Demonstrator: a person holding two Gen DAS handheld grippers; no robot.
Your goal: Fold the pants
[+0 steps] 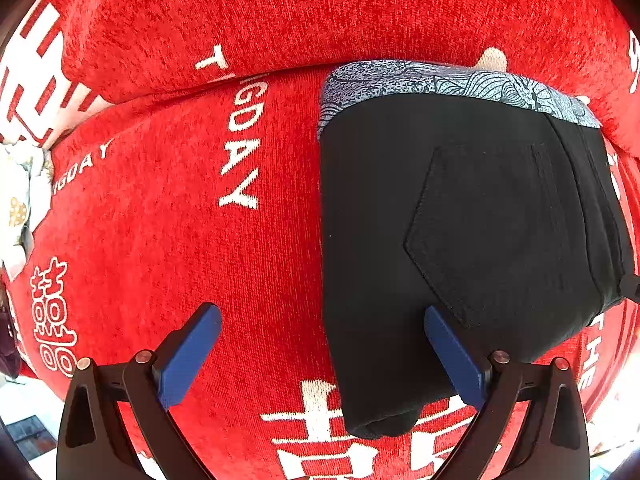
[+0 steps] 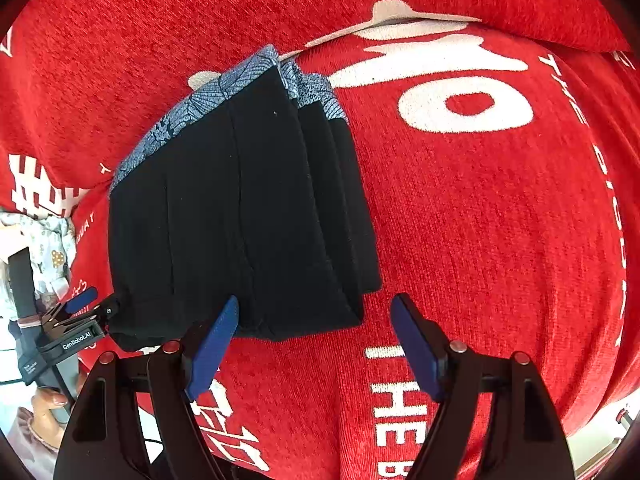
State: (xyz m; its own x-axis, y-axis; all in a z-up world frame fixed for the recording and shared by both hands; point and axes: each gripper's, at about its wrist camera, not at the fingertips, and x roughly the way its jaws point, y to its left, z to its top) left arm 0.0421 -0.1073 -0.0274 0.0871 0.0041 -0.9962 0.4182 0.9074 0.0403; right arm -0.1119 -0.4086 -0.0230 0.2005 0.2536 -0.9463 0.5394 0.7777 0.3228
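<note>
Both tools spread wide, gripping nothing.
The left tool (image 1: pixel 322 322) points straight down; the right tool (image 2: pixel 314 314) tilts steeply downward; a hand (image 2: pixel 44 412) holds the left tool's handle.

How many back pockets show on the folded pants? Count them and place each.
1. A single pointed patch pocket sits on the top face of the folded black pants, just below the patterned waistband. A second may be hidden inside the fold.

Bare red cover (image 2: pixel 500 220) lies open right of the folded pants (image 2: pixel 240 220).
</note>
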